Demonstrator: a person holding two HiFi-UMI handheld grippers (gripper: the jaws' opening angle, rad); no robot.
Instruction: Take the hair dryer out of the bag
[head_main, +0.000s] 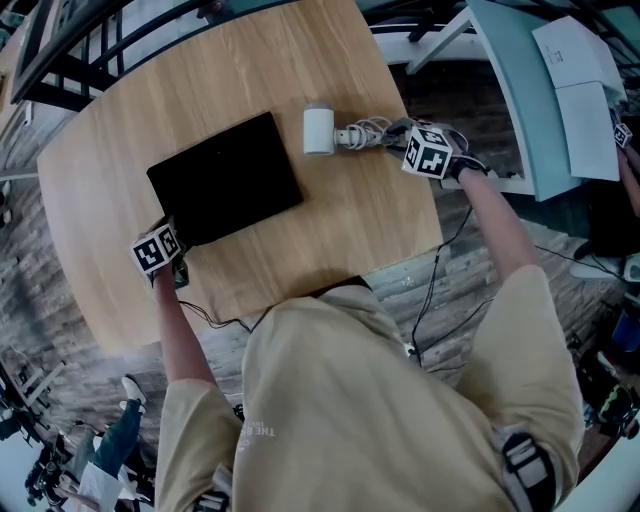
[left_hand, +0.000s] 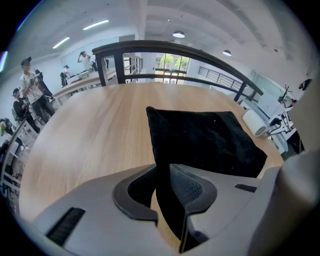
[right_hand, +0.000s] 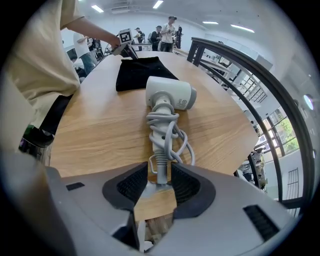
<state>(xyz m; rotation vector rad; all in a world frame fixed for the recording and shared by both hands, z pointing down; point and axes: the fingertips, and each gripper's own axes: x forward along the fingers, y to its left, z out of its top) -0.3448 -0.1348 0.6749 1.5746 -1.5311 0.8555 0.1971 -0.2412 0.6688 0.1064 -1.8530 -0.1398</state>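
- The hair dryer (head_main: 319, 131) is lying on the bench (head_main: 350, 235) just right of the flat black bag (head_main: 225, 178). It is fully out of the bag, so the task is looking all but done, and letting go is the step in hand.
- The right claw (right_hand: 159, 181) is standing released. Its pads are straddling the cord end of the handle without pressing on it. Next it is needing only to back away without snagging the coiled cord (right_hand: 169, 132).
- The left claw (left_hand: 162, 186) is grasping the bag's near corner and is looking due to release it.
- The right gripper view is showing the gaps beside the handle. The head view is giving the whole layout, but the marker cubes (head_main: 428, 152) are hiding both sets of jaws there.
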